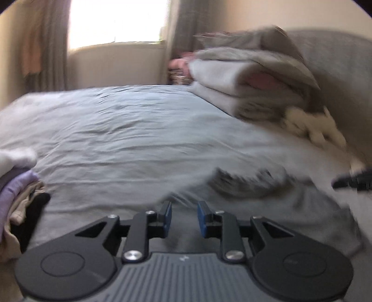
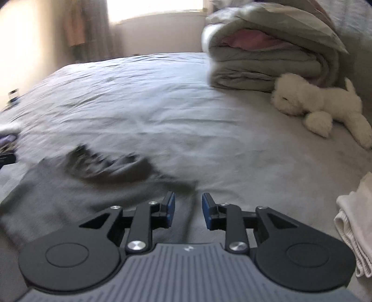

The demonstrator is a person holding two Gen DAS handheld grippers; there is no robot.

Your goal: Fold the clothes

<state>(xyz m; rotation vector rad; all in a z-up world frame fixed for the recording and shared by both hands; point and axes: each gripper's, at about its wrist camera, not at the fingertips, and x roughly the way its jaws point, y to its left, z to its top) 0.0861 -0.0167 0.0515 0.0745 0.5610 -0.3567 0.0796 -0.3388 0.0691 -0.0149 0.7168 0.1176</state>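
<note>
A grey garment (image 2: 58, 199) lies spread on the bed sheet (image 2: 162, 93), its darker ribbed edge (image 2: 109, 165) blurred. My right gripper (image 2: 188, 209) hovers over the garment's near right part, open, with nothing between its blue pads (image 2: 171, 206). In the left wrist view the same garment (image 1: 309, 220) stretches to the right, its ribbed edge (image 1: 251, 183) ahead. My left gripper (image 1: 184, 217) is open just above the cloth, with only fabric showing below the gap. A dark blurred shape (image 1: 353, 181) at the right edge looks like the other gripper.
A stack of folded grey bedding (image 2: 267, 55) sits at the back right beside a white plush toy (image 2: 320, 104). A white garment (image 2: 355, 223) lies at the right. A pile of lilac, beige and black clothes (image 1: 18, 199) lies at the left. A window (image 1: 116, 21) lies beyond the bed.
</note>
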